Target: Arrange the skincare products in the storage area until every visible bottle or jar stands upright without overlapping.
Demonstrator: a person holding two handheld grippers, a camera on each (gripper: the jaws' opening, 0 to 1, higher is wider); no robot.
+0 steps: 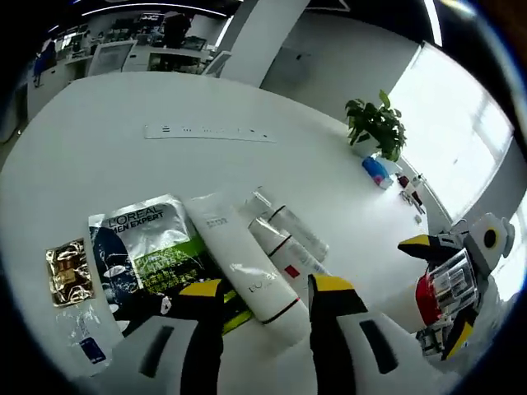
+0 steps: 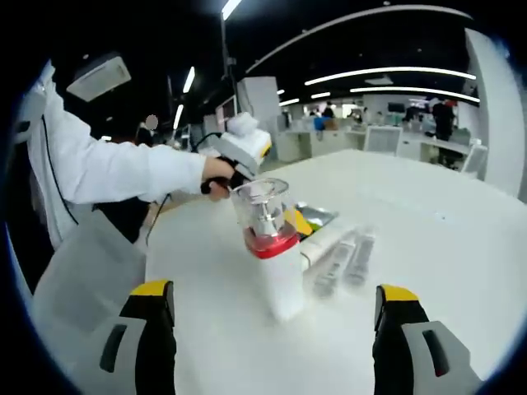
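A white bottle [image 2: 276, 271] with a red collar and clear cap stands upright on the white table [image 2: 428, 247], between the wide-apart jaws of my right gripper [image 2: 273, 290], which is open. The same bottle [image 1: 442, 290] and the right gripper [image 1: 436, 290] appear at the right edge of the left gripper view. My left gripper [image 1: 265, 286] is open just above a long white tube [image 1: 245, 263] that lies flat. Two slim clear bottles [image 1: 290, 229] [image 1: 284, 255] lie beside the tube. A hand holds the left gripper [image 2: 247, 144] behind the standing bottle.
A black-and-green mask sachet [image 1: 144, 247], a gold sachet [image 1: 67, 271] and a clear sachet [image 1: 82, 337] lie left of the tube. Farther off on the table are a power strip [image 1: 206, 132], a potted plant [image 1: 375, 123] and a blue bottle [image 1: 375, 170]. A white sleeve [image 2: 107, 169] reaches in.
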